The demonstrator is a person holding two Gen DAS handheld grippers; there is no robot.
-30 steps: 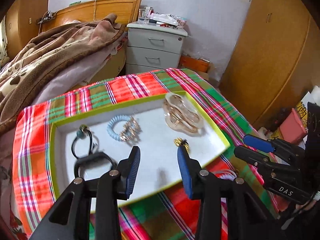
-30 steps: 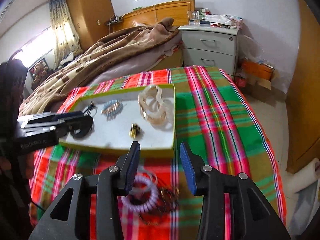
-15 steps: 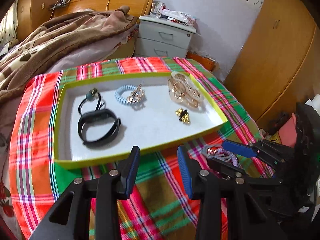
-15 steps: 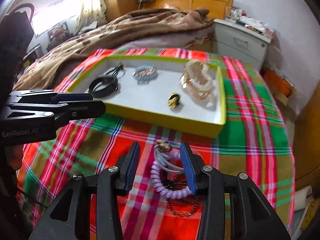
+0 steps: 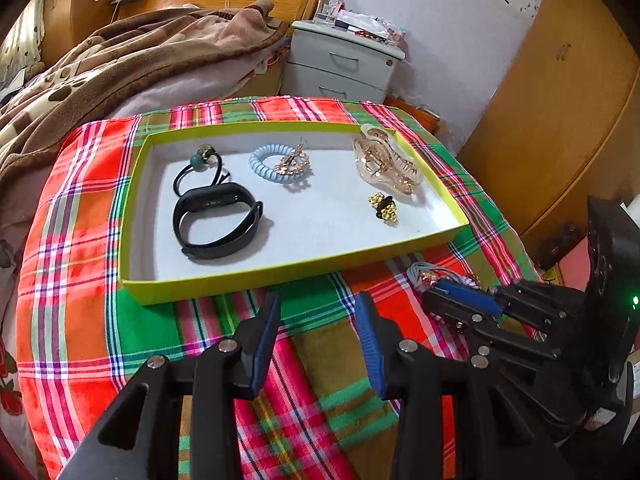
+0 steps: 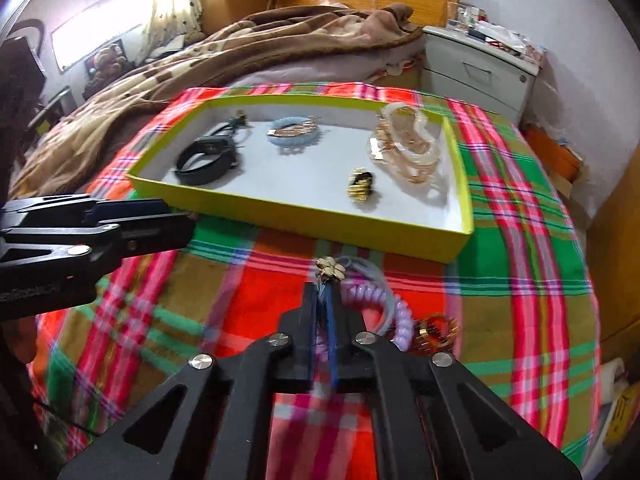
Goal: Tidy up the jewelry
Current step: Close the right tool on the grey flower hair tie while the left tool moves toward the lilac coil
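Right gripper (image 6: 322, 300) is clamped on the pale blue hair tie (image 6: 360, 270) with the gold flower charm (image 6: 330, 269), down on the plaid cloth (image 6: 520, 248) just in front of the yellow tray (image 6: 304, 210); thin cords sit between the pads. Left gripper (image 5: 318, 320) is spread wide with nothing in it, hovering over the cloth near the tray's front wall.

Risks: the purple coil tie (image 6: 394, 312) lies touching or tangled with the blue one, and the brown clip (image 6: 436, 330) is just beside it, so a lift could drag them along or flick them off the cloth. The grip is only on thin elastic near the charm, so it could slip out on the way over the tray wall. Drop needs to clear the gold bead tie (image 6: 360, 184) and the big hair claw (image 6: 408, 146).

Versus the earlier frames: the right jaws, wide a second ago, have just been closing and now pinch the tie; both grippers came back from over the tray toward the loose pile. Tray contents unchanged: black band (image 5: 218, 220), blue coil tie (image 5: 276, 162), claw, gold bead tie
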